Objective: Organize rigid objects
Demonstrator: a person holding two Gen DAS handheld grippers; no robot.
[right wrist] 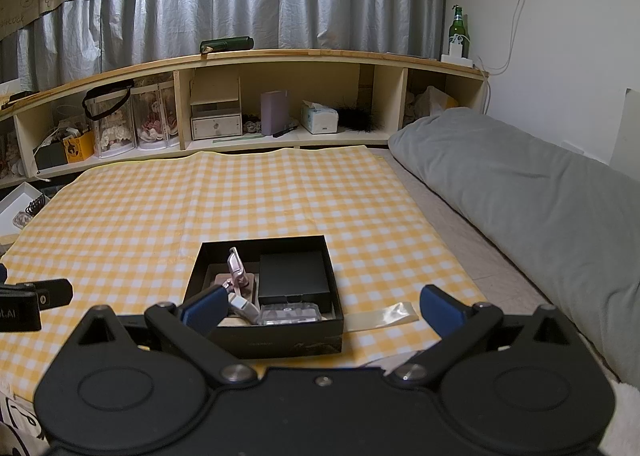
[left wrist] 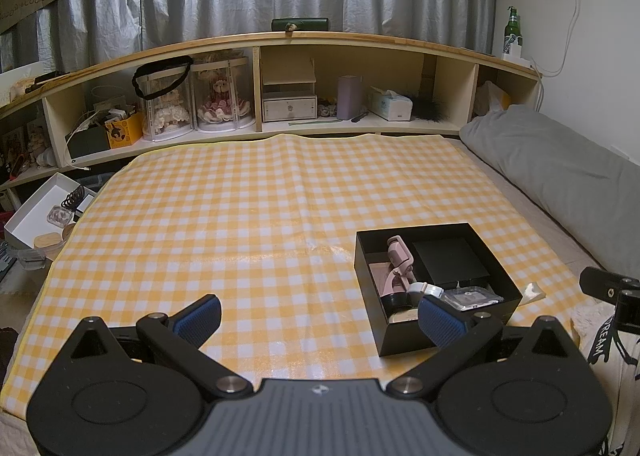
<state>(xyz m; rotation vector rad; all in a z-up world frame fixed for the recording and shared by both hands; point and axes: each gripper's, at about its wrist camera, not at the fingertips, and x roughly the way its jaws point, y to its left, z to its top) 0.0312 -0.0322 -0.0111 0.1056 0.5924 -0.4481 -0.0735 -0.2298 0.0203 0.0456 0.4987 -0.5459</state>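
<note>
Jaws of the left gripper (left wrist: 319, 320) spread wide, nothing between them, hovering low over the yellow checked cloth (left wrist: 240, 207) spread on the bed. Jaws of the right gripper (right wrist: 322, 312) equally wide apart and empty, held just behind the near wall of the black box (right wrist: 280, 340). Inside the box: a pink folding stand (right wrist: 237, 270) leaning at the left, a smaller black box (right wrist: 294, 276) at the back right, a clear plastic case (right wrist: 289, 314) against the near wall, and a white piece (right wrist: 244, 304) beside it. Just right of the box, touching or nearly touching its wall, a strip of clear film (right wrist: 384, 316) flat on the cloth. Farther out, a grey pillow (right wrist: 520, 207) along the right side, a wooden shelf unit (right wrist: 280, 103) with tissues and display cases behind, and a white tray (left wrist: 36, 215) of small items off the cloth's left edge. Judging from the layout: packing step apparently near its end, with no rigid item visible loose on the cloth. Next move likely either a reach toward the white tray for further items or a tidy of the box contents; for either, a slow approach with jaws kept wide, then a centred close on a firm edge.
</note>
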